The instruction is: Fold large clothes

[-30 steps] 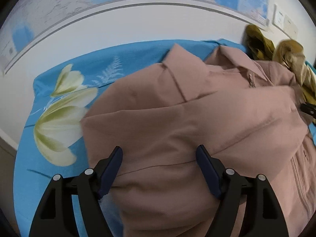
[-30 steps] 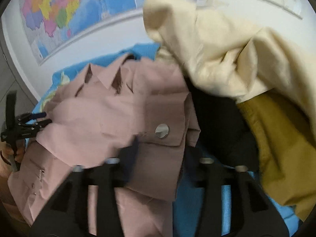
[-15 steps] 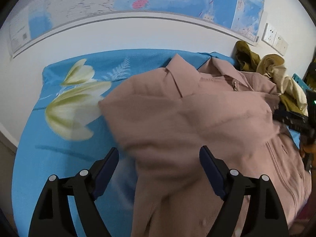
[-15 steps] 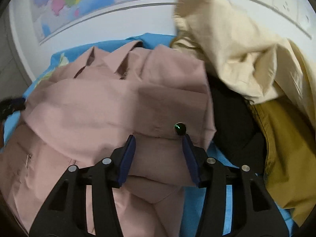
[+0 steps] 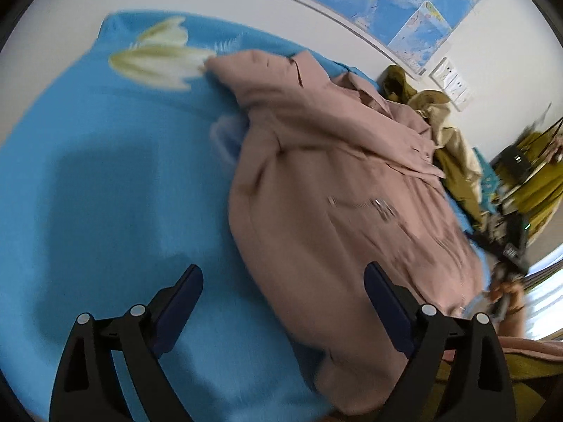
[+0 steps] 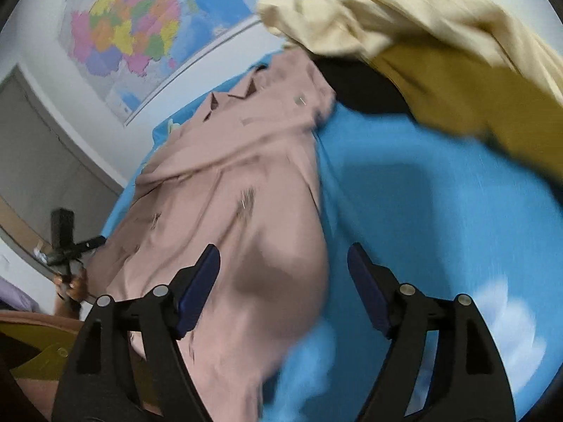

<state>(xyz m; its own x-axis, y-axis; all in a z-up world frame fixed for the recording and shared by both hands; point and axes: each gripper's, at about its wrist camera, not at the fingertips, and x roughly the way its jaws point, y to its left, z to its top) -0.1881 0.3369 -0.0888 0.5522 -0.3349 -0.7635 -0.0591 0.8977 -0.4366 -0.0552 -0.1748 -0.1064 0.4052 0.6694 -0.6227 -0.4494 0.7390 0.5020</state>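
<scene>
Both grippers, left [image 5: 283, 297] and right [image 6: 283, 274], spread wide, empty, above pink jacket [image 5: 337, 190].

One pink jacket [image 5: 337, 190] lies mid-frame on one blue floral sheet [image 5: 105, 193]. Three other garments are heaped at the upper right of the right wrist view: one cream [image 6: 404, 14], one mustard [image 6: 468, 88], one black [image 6: 355, 84]. Two grippers show, the left gripper [image 5: 283, 299] and the right gripper [image 6: 283, 274], each with two fingers spread apart and nothing between them. One wall map [image 6: 140, 28] hangs at upper left
</scene>
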